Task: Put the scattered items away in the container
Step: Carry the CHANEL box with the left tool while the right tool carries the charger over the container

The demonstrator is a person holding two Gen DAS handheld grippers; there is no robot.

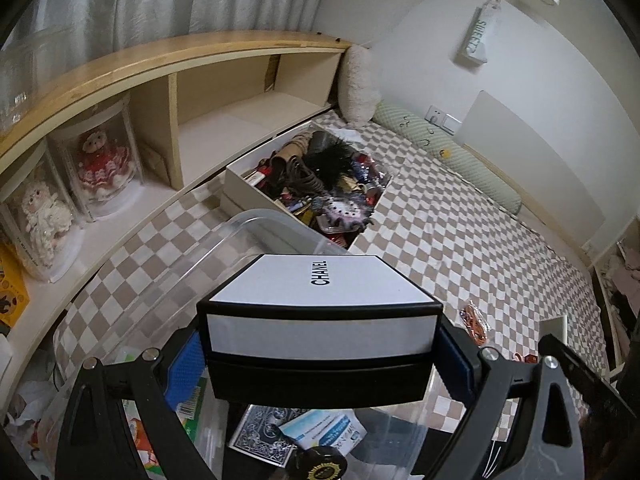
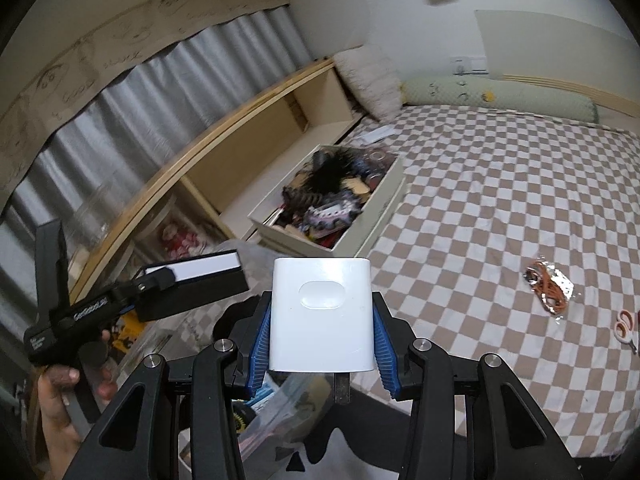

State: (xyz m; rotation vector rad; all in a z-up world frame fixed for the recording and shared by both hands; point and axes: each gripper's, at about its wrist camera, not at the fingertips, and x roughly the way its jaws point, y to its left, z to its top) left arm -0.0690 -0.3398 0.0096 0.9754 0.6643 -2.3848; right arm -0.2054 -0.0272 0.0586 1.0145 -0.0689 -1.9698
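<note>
Now the left tongs (image 1: 320,344) clamp a black-and-white box (image 1: 320,304) by its two sides, holding it above the clear plastic container (image 1: 208,248) at the near left of the bed (image 1: 460,240). The right tongs (image 2: 322,344) grip a white rounded case (image 2: 321,312) between blue pads (image 2: 260,340), just right of that box. Farther off, a white drawer (image 2: 360,228) full of clutter sits on the checked bedspread. A foil packet (image 2: 550,288) and scissors (image 2: 625,330) lie at the right, well apart from the container

White-lidded black box (image 1: 320,320) over clear container (image 1: 192,272)
</note>
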